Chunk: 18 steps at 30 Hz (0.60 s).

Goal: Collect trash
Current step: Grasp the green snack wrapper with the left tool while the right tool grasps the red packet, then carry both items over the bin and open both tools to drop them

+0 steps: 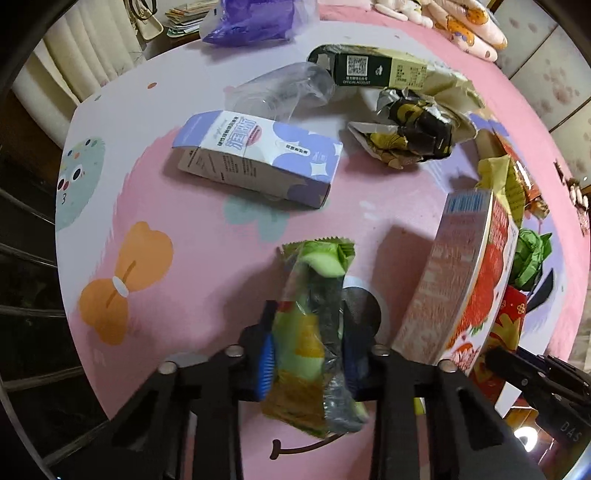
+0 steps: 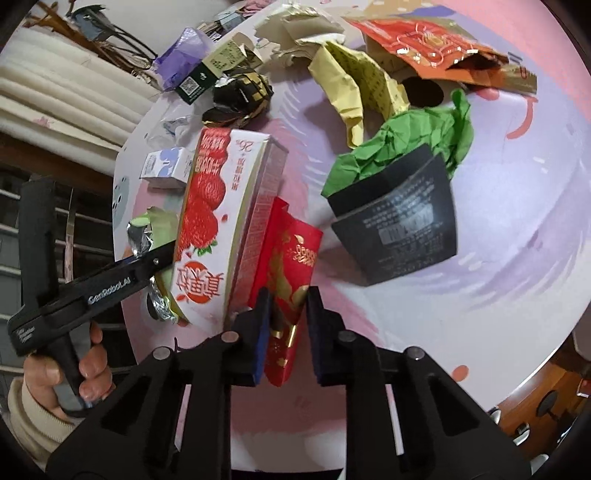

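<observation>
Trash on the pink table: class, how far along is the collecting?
Done: nothing visibly collected. In hand: the left gripper clamps a green snack wrapper; the right gripper has a red envelope between its jaws. Left: strawberry box, blue-and-white box, black box, crumpled papers.

A round table (image 1: 155, 206) spread with a pink and lilac patterned cloth is littered with trash.

On the cloth are seen a blue-and-white box (image 1: 258, 158), a clear plastic wrapper (image 1: 284, 88), a dark green carton (image 1: 373, 70), a crumpled black-and-gold wrapper (image 1: 417, 129), a strawberry carton (image 2: 214, 229), crumpled yellow paper (image 2: 354, 88), a ball of green paper (image 2: 406, 144), a black box (image 2: 399, 221) and an orange-red envelope (image 2: 424, 51). A purple bag (image 1: 251, 18) is seen at the far edge. The green paper is pressed against the black box.
</observation>
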Available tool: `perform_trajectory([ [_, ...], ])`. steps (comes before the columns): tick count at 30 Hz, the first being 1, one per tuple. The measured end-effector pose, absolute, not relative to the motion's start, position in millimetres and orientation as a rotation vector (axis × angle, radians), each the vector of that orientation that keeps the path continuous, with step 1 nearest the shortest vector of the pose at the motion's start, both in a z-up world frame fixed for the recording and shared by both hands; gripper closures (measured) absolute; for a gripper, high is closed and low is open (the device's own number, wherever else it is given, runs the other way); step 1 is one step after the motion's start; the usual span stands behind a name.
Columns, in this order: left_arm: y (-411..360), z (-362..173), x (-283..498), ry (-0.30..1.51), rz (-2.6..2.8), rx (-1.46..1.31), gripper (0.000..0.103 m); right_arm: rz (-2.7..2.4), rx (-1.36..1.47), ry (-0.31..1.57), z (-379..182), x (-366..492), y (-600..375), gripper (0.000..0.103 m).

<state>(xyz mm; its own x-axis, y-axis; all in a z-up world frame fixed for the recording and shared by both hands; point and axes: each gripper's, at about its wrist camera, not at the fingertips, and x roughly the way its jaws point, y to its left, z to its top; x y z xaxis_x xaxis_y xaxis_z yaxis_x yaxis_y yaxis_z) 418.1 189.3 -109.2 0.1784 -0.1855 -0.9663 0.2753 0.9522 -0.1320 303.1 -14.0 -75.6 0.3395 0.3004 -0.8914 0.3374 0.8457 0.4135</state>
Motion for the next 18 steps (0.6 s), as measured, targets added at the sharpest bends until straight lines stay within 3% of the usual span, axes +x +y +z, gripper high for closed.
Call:
perform_trajectory([
  [4, 193.7, -100.2, 408.6, 1.325, -0.311, 0.085, 0.091, -0.031, 0.555, 1.242, -61.7, 292.9, -22.0, 0.09],
  [18, 207.7, -18.0, 322.9, 1.184, -0.241, -0.017, 0.092, 0.042, 0.265, 1.106, 17.2, 264.4, -33.2, 0.093],
])
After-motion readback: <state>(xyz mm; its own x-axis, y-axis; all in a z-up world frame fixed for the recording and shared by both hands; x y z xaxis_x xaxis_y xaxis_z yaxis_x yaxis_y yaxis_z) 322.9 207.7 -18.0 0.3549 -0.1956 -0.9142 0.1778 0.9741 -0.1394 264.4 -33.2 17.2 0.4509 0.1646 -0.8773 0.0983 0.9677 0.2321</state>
